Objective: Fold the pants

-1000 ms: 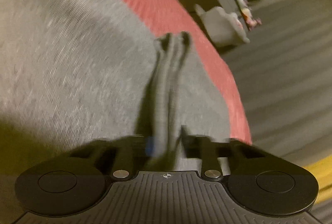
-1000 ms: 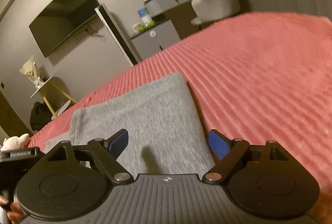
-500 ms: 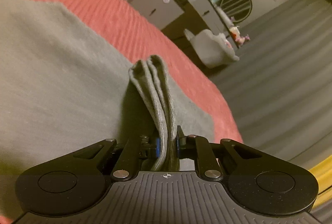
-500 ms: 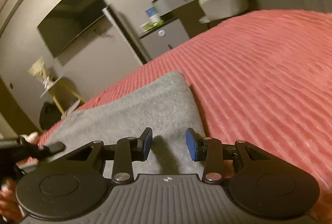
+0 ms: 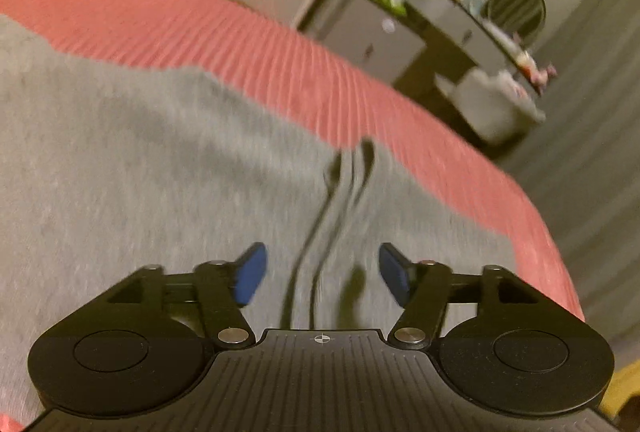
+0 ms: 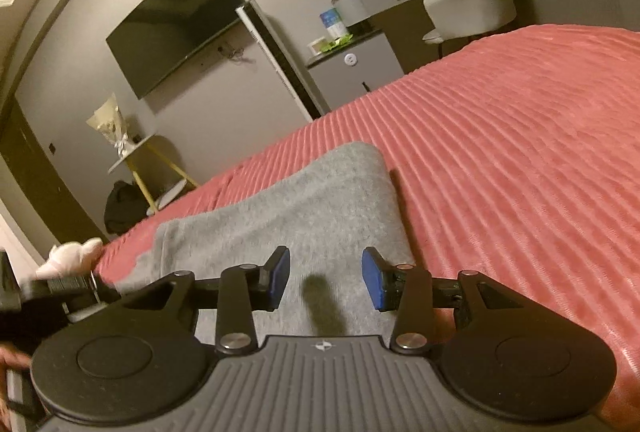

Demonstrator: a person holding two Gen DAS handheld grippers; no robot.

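The grey pants lie folded on the red ribbed bedspread. In the left wrist view a layered fold edge runs away from my left gripper, which is open just above the cloth with nothing between its blue pads. In the right wrist view the pants lie as a flat grey stack, and my right gripper hovers over their near end, jaws partly apart and empty. The left gripper's body shows at the far left of that view.
The bedspread stretches wide to the right of the pants. A white plush toy lies at the bed's left edge. Beyond the bed stand a grey cabinet, a dresser with a white chair, a wall TV and a small yellow-legged table.
My left gripper has opened and let go of the pants' folded edge, which now lies flat. My right gripper narrowed from wide open and stays empty over the pants.
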